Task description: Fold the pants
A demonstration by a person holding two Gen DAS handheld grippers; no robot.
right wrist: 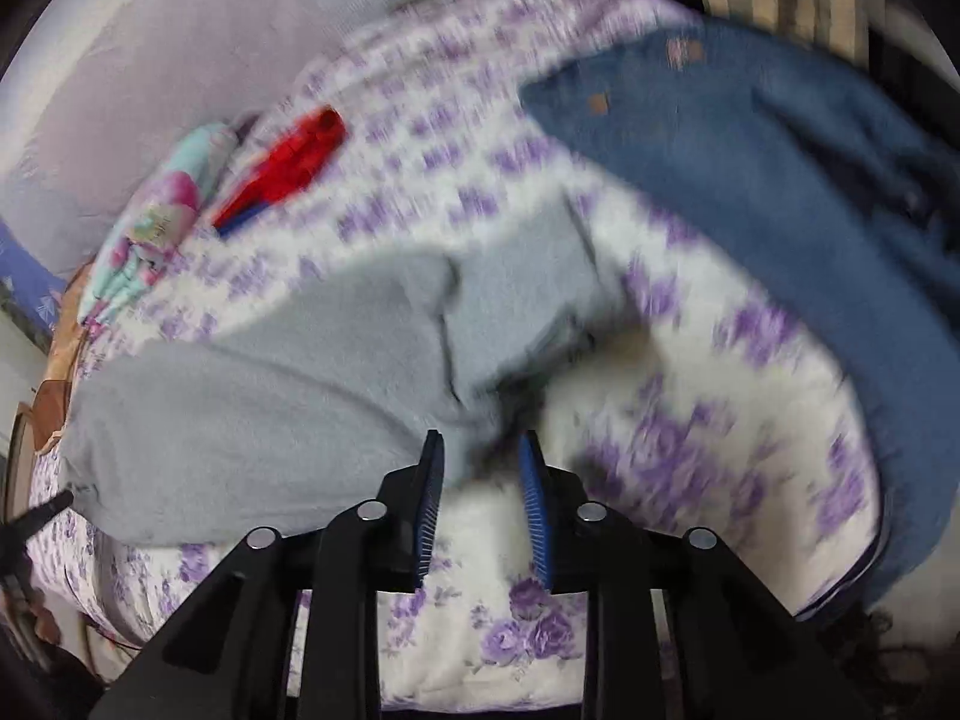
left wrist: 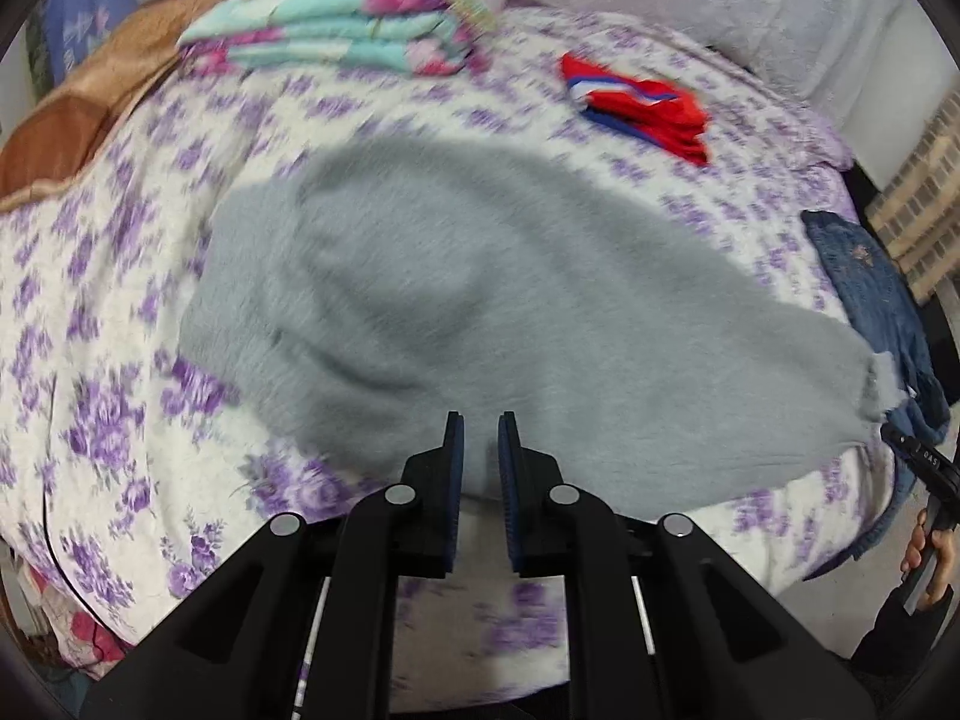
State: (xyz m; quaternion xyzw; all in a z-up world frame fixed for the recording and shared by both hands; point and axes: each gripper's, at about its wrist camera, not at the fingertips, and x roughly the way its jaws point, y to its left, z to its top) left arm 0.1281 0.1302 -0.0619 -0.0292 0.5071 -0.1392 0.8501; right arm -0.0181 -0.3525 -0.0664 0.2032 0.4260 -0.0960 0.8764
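Grey fleece pants [left wrist: 480,300] lie folded across a bed with a purple flowered sheet [left wrist: 108,312]. My left gripper [left wrist: 480,426] is open and empty, with its fingertips over the near edge of the pants. In the right wrist view the same pants [right wrist: 270,396] lie to the left, their cuff end near the centre. My right gripper [right wrist: 480,444] is open and empty, with its fingertips at the near right edge of the pants. The right gripper's handle and the hand on it show at the left wrist view's right edge [left wrist: 927,480].
A folded red, white and blue garment [left wrist: 642,102] lies at the far side. A folded turquoise flowered quilt [left wrist: 354,18] and a brown pillow [left wrist: 78,120] lie at the far left. Blue jeans [right wrist: 768,192] lie at the right of the bed.
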